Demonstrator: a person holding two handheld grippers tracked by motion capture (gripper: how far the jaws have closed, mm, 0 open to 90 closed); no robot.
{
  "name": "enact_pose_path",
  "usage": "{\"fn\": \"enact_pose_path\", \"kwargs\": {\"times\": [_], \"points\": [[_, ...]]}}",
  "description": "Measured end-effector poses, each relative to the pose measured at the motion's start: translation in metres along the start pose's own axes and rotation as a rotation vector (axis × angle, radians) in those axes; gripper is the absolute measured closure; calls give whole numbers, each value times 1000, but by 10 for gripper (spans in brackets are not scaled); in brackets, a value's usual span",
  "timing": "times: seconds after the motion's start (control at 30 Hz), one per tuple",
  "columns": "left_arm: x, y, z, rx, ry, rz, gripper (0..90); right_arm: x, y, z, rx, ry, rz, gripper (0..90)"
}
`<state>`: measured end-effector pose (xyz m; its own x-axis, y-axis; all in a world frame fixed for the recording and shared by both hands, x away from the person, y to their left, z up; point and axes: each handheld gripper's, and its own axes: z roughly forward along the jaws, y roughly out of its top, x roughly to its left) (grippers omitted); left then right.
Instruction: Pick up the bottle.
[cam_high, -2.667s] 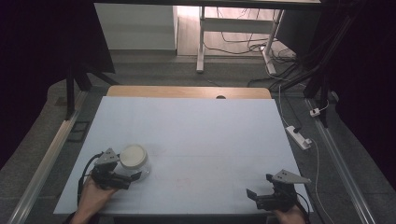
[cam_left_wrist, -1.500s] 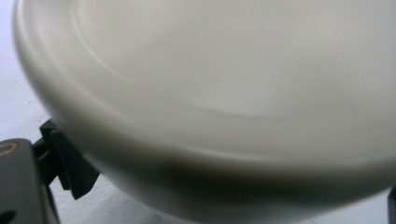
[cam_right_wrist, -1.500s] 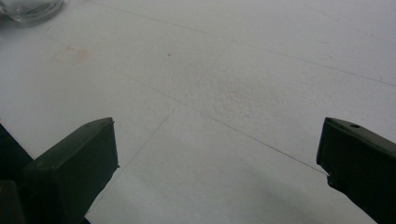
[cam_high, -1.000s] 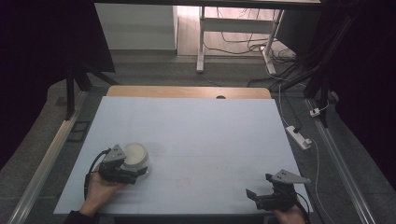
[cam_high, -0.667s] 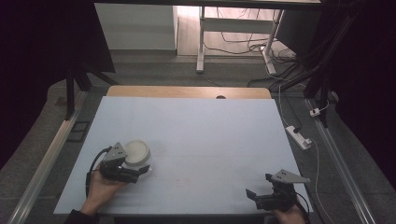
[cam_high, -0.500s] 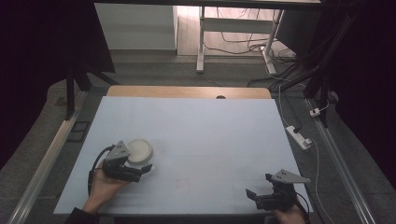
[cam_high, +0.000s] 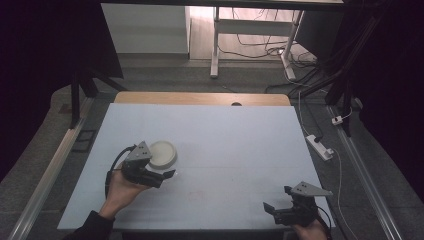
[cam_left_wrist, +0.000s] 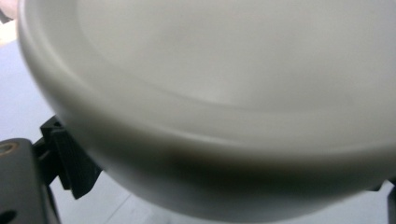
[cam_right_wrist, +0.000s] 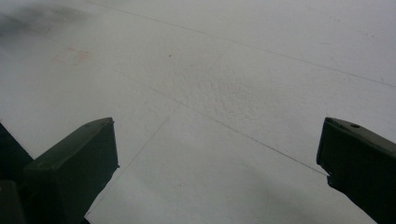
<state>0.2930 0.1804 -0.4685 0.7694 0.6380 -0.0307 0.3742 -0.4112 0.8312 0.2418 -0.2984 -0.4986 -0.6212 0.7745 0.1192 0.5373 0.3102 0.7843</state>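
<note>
left gripper (cam_high: 161, 176): jaws on either side of the white bowl (cam_high: 162, 153), gripping its near rim
bowl: left half of the table (cam_high: 240, 135), rim close up in the left gripper view (cam_left_wrist: 205, 140)
right gripper (cam_high: 280, 205): jaws spread wide, holding nothing, low over the table's near right corner

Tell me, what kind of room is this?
Probably a lab or workshop set up for recording. A pale blue table stands between dark curtains, with cables and a power strip on the floor. A person's left hand-held gripper is at a white bowl.
</note>
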Motion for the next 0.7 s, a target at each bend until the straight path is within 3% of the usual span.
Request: {"fn": "enact_pose_path", "kwargs": {"times": [0.47, 0.7], "points": [[-16, 42, 34, 0, -70, 74, 74, -1, 0, 0, -3, 2, 5, 0], [-24, 50, 47, 3, -106, 87, 74, -1, 0, 0, -4, 3, 5, 0]]}}
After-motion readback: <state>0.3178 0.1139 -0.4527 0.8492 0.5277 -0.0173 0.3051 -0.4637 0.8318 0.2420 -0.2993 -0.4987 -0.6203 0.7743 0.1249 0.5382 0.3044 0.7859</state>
